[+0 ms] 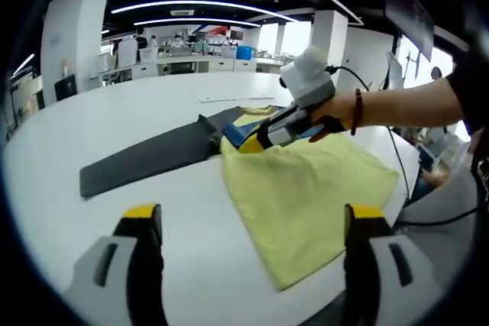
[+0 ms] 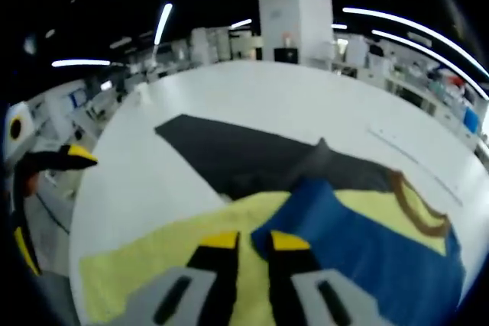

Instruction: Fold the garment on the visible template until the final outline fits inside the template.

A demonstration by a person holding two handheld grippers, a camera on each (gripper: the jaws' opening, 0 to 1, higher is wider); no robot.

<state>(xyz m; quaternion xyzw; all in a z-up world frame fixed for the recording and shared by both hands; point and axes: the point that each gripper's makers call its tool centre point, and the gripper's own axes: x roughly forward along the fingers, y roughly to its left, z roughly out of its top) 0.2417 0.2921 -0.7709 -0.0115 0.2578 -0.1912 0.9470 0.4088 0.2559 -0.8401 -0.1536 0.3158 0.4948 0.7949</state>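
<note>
**A:** Start at your left. What do your left gripper's fingers look like?

**B:** Your left gripper [image 1: 256, 223] has its yellow-tipped fingers [image 1: 143, 215] spread wide, hanging above the white table [image 1: 114, 120] and holding nothing. Ahead of the left-hand finger lies the dark grey template [image 1: 145, 158], a long flat strip running away across the table. Between the two fingers and a little beyond them lies the yellow garment [image 1: 306, 188], its near corner reaching toward the right-hand finger at the table's edge.

**A:** And further right in that view?

**B:** Beyond the fingers your right hand [image 1: 336, 112] comes in with the right gripper [image 1: 248, 143], whose tip sits on the garment's far edge, where yellow cloth meets a blue panel [image 1: 237, 133]. That edge overlaps the template's near end.

**A:** What about your right gripper's own view?

**B:** At the far left of that view, well off from the right gripper's fingers, a yellow tip of your left gripper [image 2: 76, 156] shows past the table's rim. Your right gripper [image 2: 248, 246] has its fingers [image 2: 218, 243] drawn close, with only a narrow slot between them, right on the garment [image 2: 153, 257]. I cannot tell whether they pinch cloth. The left finger lies over yellow fabric, the right one at the edge of the blue panel [image 2: 367, 250]. Straight ahead of the fingertips, the template [image 2: 244, 154] stretches off, touching the garment. Beyond the right finger, a brown neckline trim [image 2: 416, 211] curves at the garment's far end.
</note>
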